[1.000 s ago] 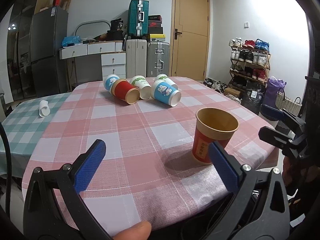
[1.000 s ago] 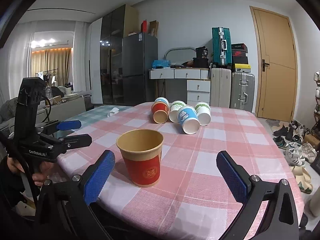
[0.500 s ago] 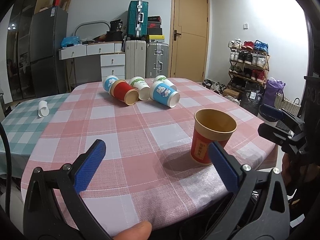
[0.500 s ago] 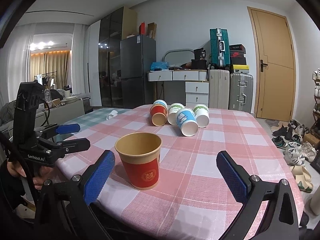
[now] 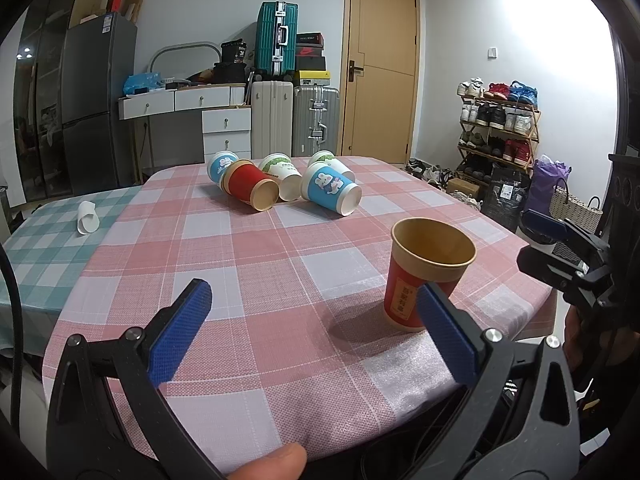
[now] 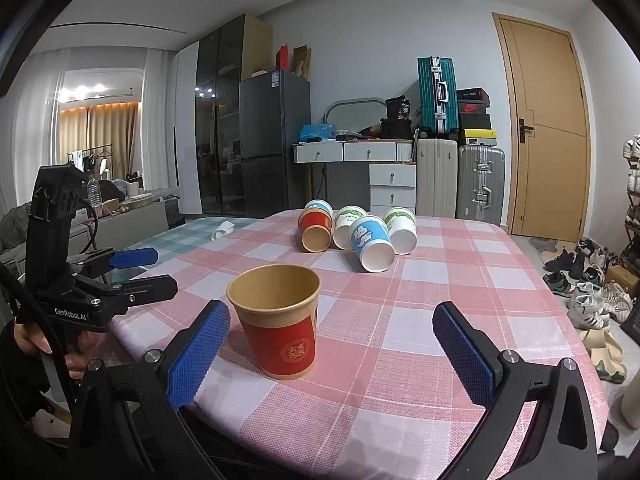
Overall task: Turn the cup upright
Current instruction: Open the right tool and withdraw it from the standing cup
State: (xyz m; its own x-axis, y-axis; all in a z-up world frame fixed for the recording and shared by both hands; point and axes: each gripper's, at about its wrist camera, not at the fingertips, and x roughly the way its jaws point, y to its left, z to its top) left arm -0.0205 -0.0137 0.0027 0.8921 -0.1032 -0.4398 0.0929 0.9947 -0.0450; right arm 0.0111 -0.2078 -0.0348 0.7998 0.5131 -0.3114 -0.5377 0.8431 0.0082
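A red paper cup [image 5: 428,272] stands upright near the table's front edge; it also shows in the right wrist view [image 6: 278,322]. Several cups lie on their sides at the far middle: a red one [image 5: 250,190], a blue rabbit one [image 5: 330,193] and green-and-white ones [image 5: 280,180]. My left gripper [image 5: 312,330] is open and empty, held back over the near edge, its right finger just in front of the upright cup. My right gripper [image 6: 328,346] is open and empty, with the upright cup just right of its left finger.
The table wears a pink checked cloth [image 5: 248,264] and a green checked one [image 5: 44,240] at left, with a small white cup [image 5: 88,219] lying on it. Suitcases [image 5: 296,120], a dresser, a fridge and a shoe rack [image 5: 496,120] stand behind.
Both grippers have drawn back slightly from the table, so the upright cup sits a little lower and nearer in the views. Both stay open. The cups have not moved.
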